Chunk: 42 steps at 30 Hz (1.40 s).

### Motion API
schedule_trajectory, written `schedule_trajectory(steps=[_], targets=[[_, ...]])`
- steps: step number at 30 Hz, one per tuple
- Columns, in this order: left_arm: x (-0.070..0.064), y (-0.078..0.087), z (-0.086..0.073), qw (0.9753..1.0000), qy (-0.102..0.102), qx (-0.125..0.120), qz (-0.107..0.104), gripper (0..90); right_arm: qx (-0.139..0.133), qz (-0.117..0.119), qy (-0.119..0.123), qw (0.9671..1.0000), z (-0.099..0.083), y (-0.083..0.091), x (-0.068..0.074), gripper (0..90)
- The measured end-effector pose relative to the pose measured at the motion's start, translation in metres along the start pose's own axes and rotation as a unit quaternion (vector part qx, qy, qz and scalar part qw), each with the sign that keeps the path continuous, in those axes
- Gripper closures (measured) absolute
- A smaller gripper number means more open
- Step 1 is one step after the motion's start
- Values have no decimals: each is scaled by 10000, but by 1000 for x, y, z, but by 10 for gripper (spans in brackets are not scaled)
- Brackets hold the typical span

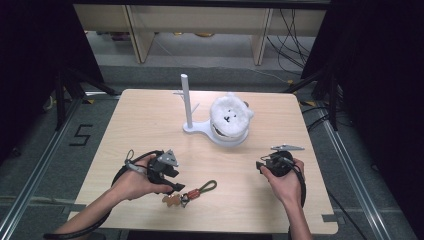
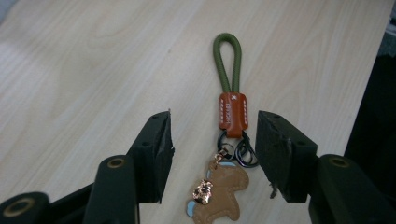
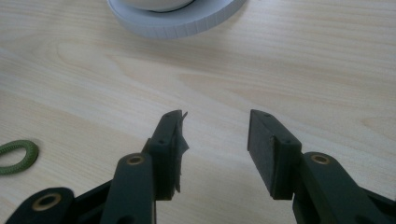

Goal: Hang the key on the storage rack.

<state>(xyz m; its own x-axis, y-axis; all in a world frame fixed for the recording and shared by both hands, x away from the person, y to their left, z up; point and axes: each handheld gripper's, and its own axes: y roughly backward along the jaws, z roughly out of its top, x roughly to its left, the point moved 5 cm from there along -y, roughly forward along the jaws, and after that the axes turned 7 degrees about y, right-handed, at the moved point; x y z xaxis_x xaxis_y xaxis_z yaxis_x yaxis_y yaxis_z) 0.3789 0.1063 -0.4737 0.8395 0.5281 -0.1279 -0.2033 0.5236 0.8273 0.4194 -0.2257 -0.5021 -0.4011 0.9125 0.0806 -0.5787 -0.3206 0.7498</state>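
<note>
A keychain [image 1: 187,195] lies flat on the wooden table [image 1: 150,125], close to the near edge and a little left of its middle. It is made of a green cord loop [image 2: 227,58], a brown leather sleeve [image 2: 232,114], a cluster of dark rings [image 2: 238,149] and a tan animal-shaped tag [image 2: 219,196] with a small metal charm on it.

The left gripper [image 2: 212,149] sits low over the keychain with its jaws spread wide, one on each side of the rings and sleeve, touching neither. In the high view the left gripper [image 1: 172,177] is at the tag end of the keychain, with the cord loop pointing away toward the right. The tabletop on both sides of the keychain is bare, so no object stands between the jaws and it.

The right gripper [image 3: 215,135] is also released, jaws apart over bare wood, holding nothing. In the high view the right gripper [image 1: 262,165] is near the table's right edge, well apart from the keychain; the tip of the green loop [image 3: 16,156] shows at the left edge of its own view.

Toward the far edge, about the middle, stands a white stand [image 1: 187,105] with an upright post and short pegs. Its round base [image 3: 187,21] carries a fluffy white plush toy [image 1: 229,117] just beside the post.
</note>
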Motion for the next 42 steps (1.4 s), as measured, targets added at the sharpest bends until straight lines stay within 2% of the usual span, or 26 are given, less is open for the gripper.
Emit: schedule_trajectory(steps=[1, 3, 4, 6, 7, 8, 9, 10, 11, 14, 15, 16, 20, 21, 22, 25, 26, 27, 28, 29, 30, 35, 37, 41, 42], targets=[[-4, -4, 0, 10000, -38, 77, -12, 469, 34, -21, -5, 10000, -1, 0, 0, 563], [-7, -9, 0, 9998, -58, 185, -48, 474, 68, -76, 172, 9998, -2, -1, -3, 563], [-9, -12, 0, 9998, -52, 201, -68, 477, -27, 59, 159, 9999, -2, -3, -1, 563], [-10, -16, 0, 9995, -99, 298, -89, 479, 36, 25, 199, 9998, -3, -2, -2, 563], [-10, -16, 0, 9995, -99, 298, -89, 479, 65, 42, 107, 9999, -3, -1, -1, 562], [-12, -21, 0, 9990, -106, 417, -120, 479, 47, 43, 16, 10000, -3, -1, -1, 563], [-12, -21, 0, 9990, -106, 417, -120, 479, 24, 81, 94, 9999, -4, -1, -2, 562], [-13, -23, 1, 9989, -119, 441, -138, 479, -17, 153, 16, 9999, -3, -1, -1, 562], [-10, -24, 1, 9974, -298, 649, -134, 479, -4, 50, 41, 10000, -3, 0, -3, 561], [-10, -29, 1, 9968, -278, 735, -125, 478, -44, 49, 105, 9999, -3, 1, -5, 557], [-10, -29, 1, 9968, -278, 735, -125, 478, -44, 49, 105, 9999, -3, 1, -5, 557], [-10, -31, 2, 9966, -298, 758, -135, 478, -46, 135, -8, 9999, -2, 1, -4, 553], [-12, -35, 5, 9960, -341, 807, -153, 478, -69, 62, -12, 10000, -1, 1, -3, 550], [-12, -35, 5, 9960, -341, 807, -153, 478, -55, 43, -102, 9999, -1, 1, -2, 550], [-13, -36, 5, 9956, -373, 840, -168, 478, -125, 72, -48, 9999, 0, 1, -2, 550], [-15, -38, 6, 9956, -358, 848, -185, 478, -88, 72, -53, 9999, 0, 2, -2, 550], [-14, -39, 7, 9947, -476, 900, -168, 478, -78, 58, 46, 9999, -1, 2, -3, 550], [-14, -39, 7, 9947, -476, 900, -168, 477, -78, 58, 46, 9999, -1, 2, -3, 550], [-16, -40, 7, 9946, -403, 933, -187, 476, -131, 118, -65, 9998, 0, 1, -1, 550], [-16, -40, 7, 9946, -403, 933, -187, 475, -107, 70, -21, 9999, 0, 1, -2, 551], [-15, -41, 7, 9940, -459, 980, -187, 475, -107, 70, -21, 9999, 0, 1, -2, 551], [-16, -43, 8, 9928, -480, 1083, -189, 473, -129, 72, -27, 9999, 0, 1, -1, 553], [-17, -43, 8, 9916, -563, 1153, -181, 473, -146, 109, -31, 9998, 0, 0, -1, 553], [-18, -44, 9, 9907, -640, 1191, -171, 473, -170, 143, -24, 9998, 1, 1, 0, 554], [-19, -46, 9, 9918, -569, 1129, -172, 473, -164, 85, -78, 9998, 1, 1, 0, 554]])
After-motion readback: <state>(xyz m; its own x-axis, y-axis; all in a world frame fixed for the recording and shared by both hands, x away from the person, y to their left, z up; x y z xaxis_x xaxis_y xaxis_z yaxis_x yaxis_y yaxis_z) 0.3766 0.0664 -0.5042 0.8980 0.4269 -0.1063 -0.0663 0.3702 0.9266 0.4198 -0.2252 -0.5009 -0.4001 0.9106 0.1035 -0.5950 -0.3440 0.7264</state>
